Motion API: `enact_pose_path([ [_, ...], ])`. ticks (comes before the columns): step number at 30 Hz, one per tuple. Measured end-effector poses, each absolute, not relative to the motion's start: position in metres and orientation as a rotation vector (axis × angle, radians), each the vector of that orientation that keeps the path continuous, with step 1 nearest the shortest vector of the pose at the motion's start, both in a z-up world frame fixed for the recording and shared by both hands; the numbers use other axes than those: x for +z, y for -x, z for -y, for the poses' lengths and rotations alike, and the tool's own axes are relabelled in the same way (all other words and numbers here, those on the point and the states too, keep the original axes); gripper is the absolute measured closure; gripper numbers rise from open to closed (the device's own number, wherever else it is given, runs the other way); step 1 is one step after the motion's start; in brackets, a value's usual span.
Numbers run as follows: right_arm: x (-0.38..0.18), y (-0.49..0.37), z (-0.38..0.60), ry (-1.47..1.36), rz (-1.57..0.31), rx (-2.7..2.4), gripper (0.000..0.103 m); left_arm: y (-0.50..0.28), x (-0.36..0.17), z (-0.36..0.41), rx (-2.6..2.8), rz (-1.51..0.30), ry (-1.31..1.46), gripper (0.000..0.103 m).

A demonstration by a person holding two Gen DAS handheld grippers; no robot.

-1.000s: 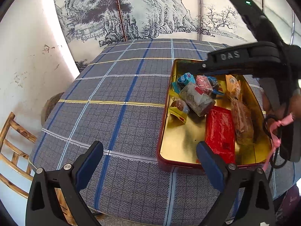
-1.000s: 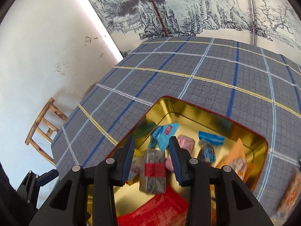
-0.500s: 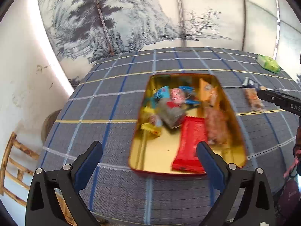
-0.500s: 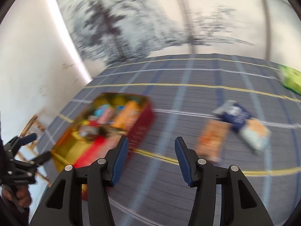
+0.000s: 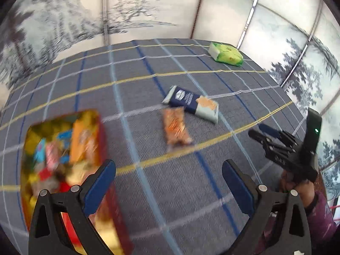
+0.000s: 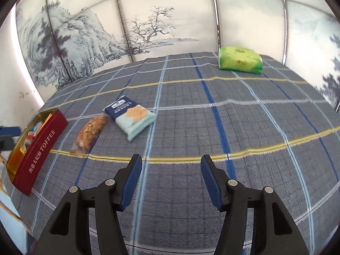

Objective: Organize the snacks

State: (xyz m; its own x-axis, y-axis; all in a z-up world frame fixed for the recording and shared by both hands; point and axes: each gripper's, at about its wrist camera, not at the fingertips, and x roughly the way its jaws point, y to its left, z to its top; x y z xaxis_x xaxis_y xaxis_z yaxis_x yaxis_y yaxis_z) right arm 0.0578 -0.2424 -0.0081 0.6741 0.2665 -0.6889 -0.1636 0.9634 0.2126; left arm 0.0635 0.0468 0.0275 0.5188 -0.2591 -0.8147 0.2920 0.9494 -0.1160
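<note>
A red toffee tin point(image 6: 40, 148) with a gold inside holds several snacks at the left; it is blurred in the left wrist view point(image 5: 34, 148). An orange-brown snack packet point(image 6: 90, 132) and a blue-and-teal cracker packet point(image 6: 131, 115) lie on the checked cloth right of the tin, touching at one corner; both show in the left wrist view point(image 5: 175, 126), point(image 5: 192, 103). My left gripper point(image 5: 169, 182) is open and empty above the cloth beside the tin. My right gripper point(image 6: 171, 180) is open and empty, near the packets; it also shows in the left wrist view point(image 5: 263, 131).
A green tissue pack point(image 6: 240, 61) sits at the far right corner of the table point(image 6: 255, 127). Painted screen panels point(image 6: 148, 21) stand behind the table. The table's edge runs close below both grippers.
My right gripper has let go of a snack in the tin, opened wider and swung right to face the loose packets. My left gripper has turned right too, so the tin slid left.
</note>
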Motion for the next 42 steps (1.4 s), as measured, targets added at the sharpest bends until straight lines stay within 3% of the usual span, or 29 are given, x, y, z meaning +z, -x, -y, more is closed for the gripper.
enact_pose_path([
  [8, -0.007, -0.05, 0.242, -0.158, -0.746, 0.33, 0.04, -0.138, -0.016, 0.001, -0.304, -1.078, -0.153, 0.009],
  [10, -0.007, -0.049, 0.242, -0.163, -0.74, 0.345, 0.039, -0.148, -0.029, 0.003, -0.272, -1.114, -0.147, 0.016],
  [16, -0.006, -0.049, 0.245, -0.192, -0.747, 0.378, 0.036, -0.155, -0.049, 0.008, -0.256, -1.152, -0.151, 0.052],
  [17, -0.006, -0.052, 0.245, -0.193, -0.757, 0.385, 0.036, -0.152, -0.048, 0.01, -0.266, -1.136, -0.162, 0.069],
  [25, 0.007, -0.115, 0.216, 0.01, -0.783, 0.545, 0.035, -0.108, -0.018, 0.005, -0.306, -1.072, -0.06, 0.069],
  [38, -0.023, -0.192, 0.129, 0.291, -0.902, 0.727, 0.033, -0.034, 0.035, -0.023, -0.296, -0.996, -0.011, 0.069],
  [41, -0.03, -0.192, 0.121, 0.332, -0.92, 0.679, 0.051, -0.028, 0.037, -0.03, -0.287, -0.995, -0.001, 0.069],
  [42, -0.029, -0.192, 0.121, 0.318, -0.935, 0.663, 0.052, -0.027, 0.037, -0.031, -0.286, -0.994, 0.002, 0.069],
])
